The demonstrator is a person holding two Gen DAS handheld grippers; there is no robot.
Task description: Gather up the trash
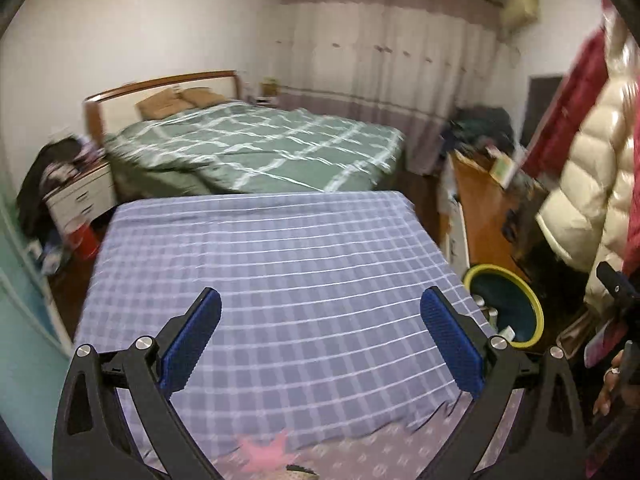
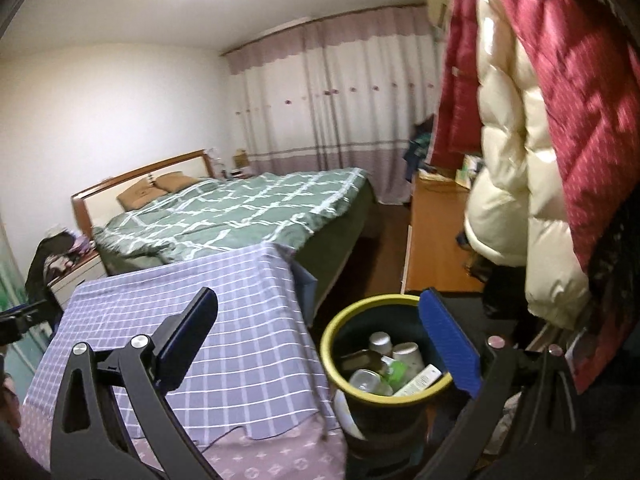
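Hovering over purple checked tabletop (image 1: 280, 264), left gripper (image 1: 320, 340) spread wide, nothing between blue pads (image 1: 452, 344). Hanging beside tabletop edge above yellow-rimmed bin (image 2: 384, 364), right gripper (image 2: 320, 344) likewise spread, empty. Lying inside bin: trash (image 2: 390, 368), including paper cups, clear container, white tube with unreadable print. No legible writing showing anywhere. Green quilted bed (image 1: 256, 148) sitting beyond.

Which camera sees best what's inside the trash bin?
The right wrist view: it looks down into the trash bin, showing cups and bottles. The left wrist view catches the bin only at the side, its contents mostly hidden.
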